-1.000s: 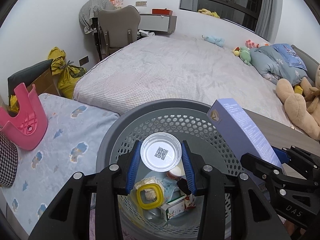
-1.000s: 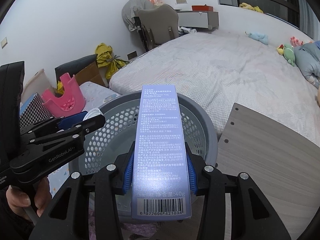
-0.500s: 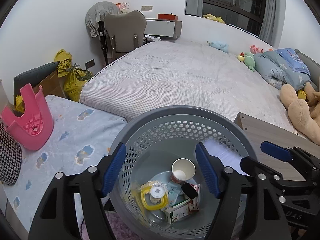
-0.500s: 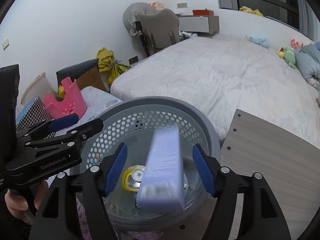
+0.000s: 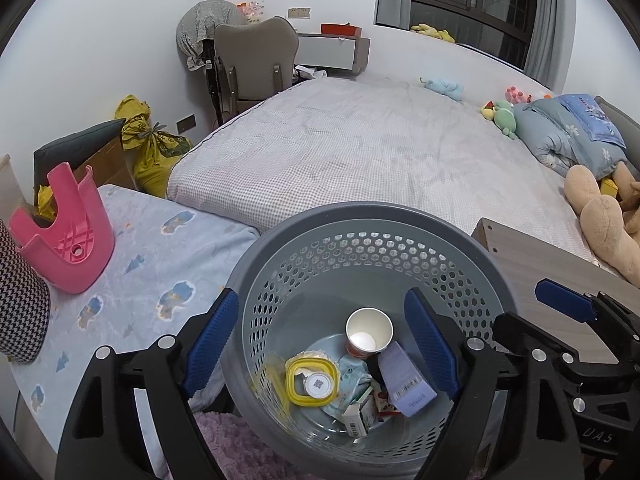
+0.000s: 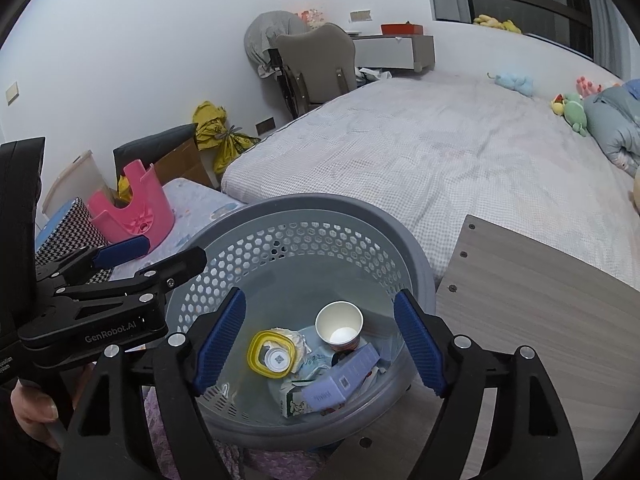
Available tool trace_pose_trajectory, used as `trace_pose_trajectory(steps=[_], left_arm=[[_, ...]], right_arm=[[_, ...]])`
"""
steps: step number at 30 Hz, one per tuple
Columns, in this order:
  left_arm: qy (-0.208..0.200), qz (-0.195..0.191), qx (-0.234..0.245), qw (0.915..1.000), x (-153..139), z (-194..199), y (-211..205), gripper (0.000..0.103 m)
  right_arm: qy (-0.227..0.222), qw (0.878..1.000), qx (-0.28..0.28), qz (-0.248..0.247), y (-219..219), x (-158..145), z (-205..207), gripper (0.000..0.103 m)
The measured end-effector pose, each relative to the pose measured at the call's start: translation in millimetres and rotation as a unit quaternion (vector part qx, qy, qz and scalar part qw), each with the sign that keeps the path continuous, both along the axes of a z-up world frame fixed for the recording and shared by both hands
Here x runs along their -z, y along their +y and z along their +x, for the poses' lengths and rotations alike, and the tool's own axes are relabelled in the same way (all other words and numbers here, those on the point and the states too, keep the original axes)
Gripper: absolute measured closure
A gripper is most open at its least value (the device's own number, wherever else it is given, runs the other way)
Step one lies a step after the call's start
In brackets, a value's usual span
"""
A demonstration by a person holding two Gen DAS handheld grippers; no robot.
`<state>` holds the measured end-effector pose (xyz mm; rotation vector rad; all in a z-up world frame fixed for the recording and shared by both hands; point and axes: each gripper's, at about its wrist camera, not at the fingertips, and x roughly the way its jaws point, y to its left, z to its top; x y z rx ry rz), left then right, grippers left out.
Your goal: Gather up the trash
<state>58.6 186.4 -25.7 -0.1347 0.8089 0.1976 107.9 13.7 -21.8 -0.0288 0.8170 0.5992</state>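
Observation:
A grey perforated trash basket (image 5: 360, 216) (image 6: 320, 206) stands below both grippers. Inside lie a paper cup (image 5: 369, 334) (image 6: 339, 326), a yellow-rimmed lid (image 5: 310, 382) (image 6: 272, 354), a small round clear lid (image 5: 319, 384), a lilac box (image 5: 404, 384) (image 6: 344, 376), a small carton (image 5: 358, 412) and wrappers. My left gripper (image 5: 324, 342) hangs open and empty over the basket. My right gripper (image 6: 320, 340) is also open and empty over it. The right gripper shows at the right of the left wrist view (image 5: 560, 320).
A wooden side table (image 6: 540, 300) sits right of the basket. A bed (image 5: 360, 148) lies behind, with plush toys (image 5: 600, 216) at its right. A pink stool (image 5: 64, 232) lies on a blue mattress (image 5: 152, 264) to the left. A purple rug (image 5: 224, 448) lies below.
My left gripper opened and dropped the round clear lid into the basket. My right gripper opened and the lilac box fell in. Both now hang empty.

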Motion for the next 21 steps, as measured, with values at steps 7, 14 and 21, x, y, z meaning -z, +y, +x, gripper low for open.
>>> trace_pose_trajectory(steps=[7,14,21], left_arm=[[0.005,0.006,0.000,1.0000,0.5,-1.1,-2.7,0.020],[0.010,0.016,0.001,0.9998,1.6,-0.4,-5.6,0.019],[0.013,0.020,-0.002,0.9997,2.0,-0.4,-7.4,0.019]], right_arm=[[0.002,1.000,0.006,0.003,-5.2,1.9,-1.1,0.025],[0.004,1.000,0.007,0.004,-8.8,3.0,-2.8,0.022],[0.003,1.000,0.009,0.006,-8.8,2.5,-3.9,0.020]])
